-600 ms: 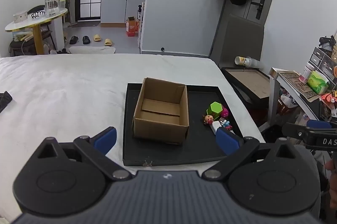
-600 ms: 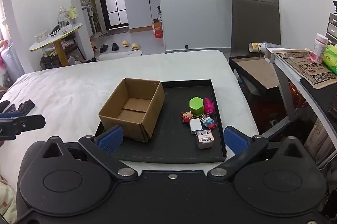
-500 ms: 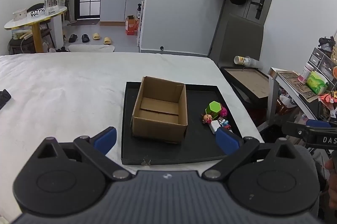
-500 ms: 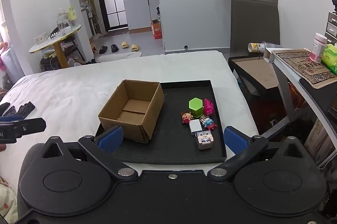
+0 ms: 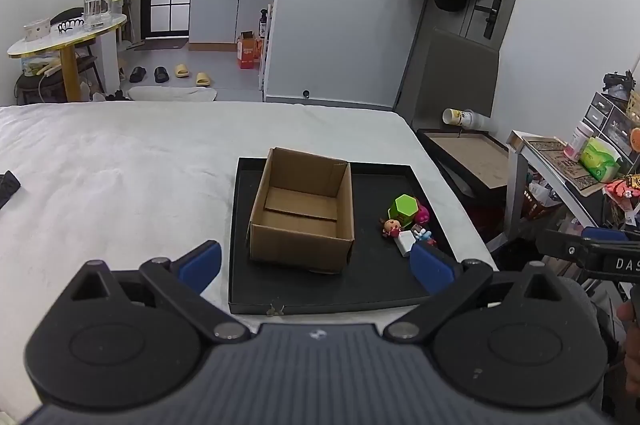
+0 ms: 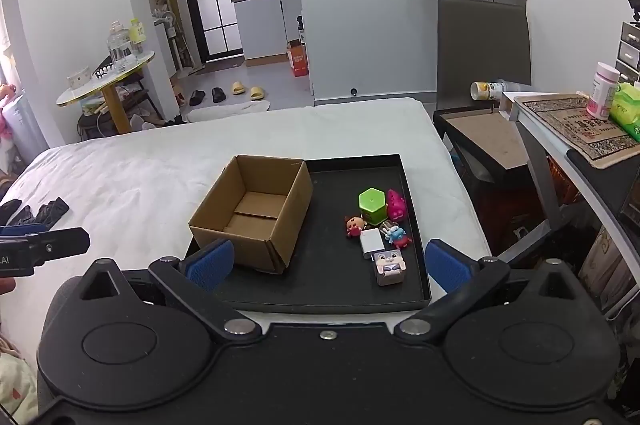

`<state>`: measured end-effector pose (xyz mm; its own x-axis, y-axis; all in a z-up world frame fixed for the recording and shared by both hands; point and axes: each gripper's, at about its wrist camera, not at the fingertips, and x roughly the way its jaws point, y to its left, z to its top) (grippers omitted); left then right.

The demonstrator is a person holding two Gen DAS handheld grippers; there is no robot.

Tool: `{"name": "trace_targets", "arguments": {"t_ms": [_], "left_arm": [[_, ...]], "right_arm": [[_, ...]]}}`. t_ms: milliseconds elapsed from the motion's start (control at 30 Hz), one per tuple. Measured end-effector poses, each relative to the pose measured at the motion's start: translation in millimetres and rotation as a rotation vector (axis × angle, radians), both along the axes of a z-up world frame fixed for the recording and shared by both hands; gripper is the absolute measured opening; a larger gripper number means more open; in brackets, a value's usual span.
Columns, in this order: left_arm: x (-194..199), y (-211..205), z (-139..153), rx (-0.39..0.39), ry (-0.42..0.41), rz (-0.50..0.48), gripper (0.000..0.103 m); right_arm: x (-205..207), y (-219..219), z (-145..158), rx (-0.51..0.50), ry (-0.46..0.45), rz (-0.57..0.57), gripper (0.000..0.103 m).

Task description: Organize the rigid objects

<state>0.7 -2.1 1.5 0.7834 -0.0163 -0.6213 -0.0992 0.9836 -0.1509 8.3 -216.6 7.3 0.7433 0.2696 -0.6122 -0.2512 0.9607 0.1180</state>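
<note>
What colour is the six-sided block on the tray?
Bright green; the hexagonal block shows best in the right wrist view.

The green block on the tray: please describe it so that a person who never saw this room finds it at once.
On the white bed lies a black tray with an open cardboard box at its left. To the right of the box is a cluster of small toys; the green block stands at its far end, beside a pink toy. It alone is plain bright green with a hexagonal top.

The bed (image 6: 168,161) carries a white sheet. A black tray (image 6: 414,225) lies on it near the right edge. Dark gloves (image 6: 48,211) lie at its left side.
</note>
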Motion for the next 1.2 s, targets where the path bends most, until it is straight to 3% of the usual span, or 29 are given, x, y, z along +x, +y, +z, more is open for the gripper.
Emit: {"name": "trace_targets", "arguments": {"t_ms": [1200], "left_arm": [[2.0, -0.8, 2.1, -0.006, 0.015, -0.033, 0.1]], "right_arm": [[-2.4, 3.4, -0.2, -0.017, 0.009, 0.005, 0.103]]}}
